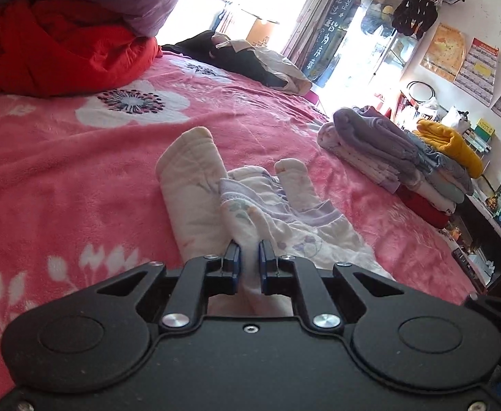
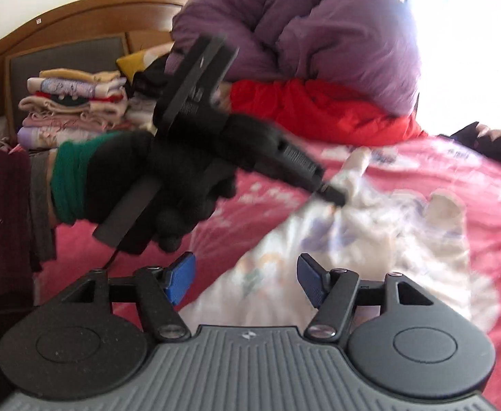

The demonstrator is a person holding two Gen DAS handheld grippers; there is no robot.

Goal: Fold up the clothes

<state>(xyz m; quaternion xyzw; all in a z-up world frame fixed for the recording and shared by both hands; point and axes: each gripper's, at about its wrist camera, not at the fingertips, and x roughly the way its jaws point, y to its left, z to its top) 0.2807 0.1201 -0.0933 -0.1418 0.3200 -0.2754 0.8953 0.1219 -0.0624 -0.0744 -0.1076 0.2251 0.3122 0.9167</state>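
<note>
Left tool (image 1: 249, 251) is pinching the floral pyjama garment (image 1: 250, 202)
Right tool (image 2: 247, 279) is hovering wide open over it, the garment lying rumpled on the pink bed blanket (image 1: 62, 157)

left gripper (image 1: 249, 257) fingers (image 1: 232, 257) pinching white floral garment (image 1: 250, 205), pink bedspread (image 1: 79, 171)

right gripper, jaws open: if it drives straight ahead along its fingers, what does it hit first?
Most likely the white floral garment, which lies directly ahead of the right gripper on the pink blanket. The left gripper crosses farther up and to the left; blur leaves depth uncertain.
</note>
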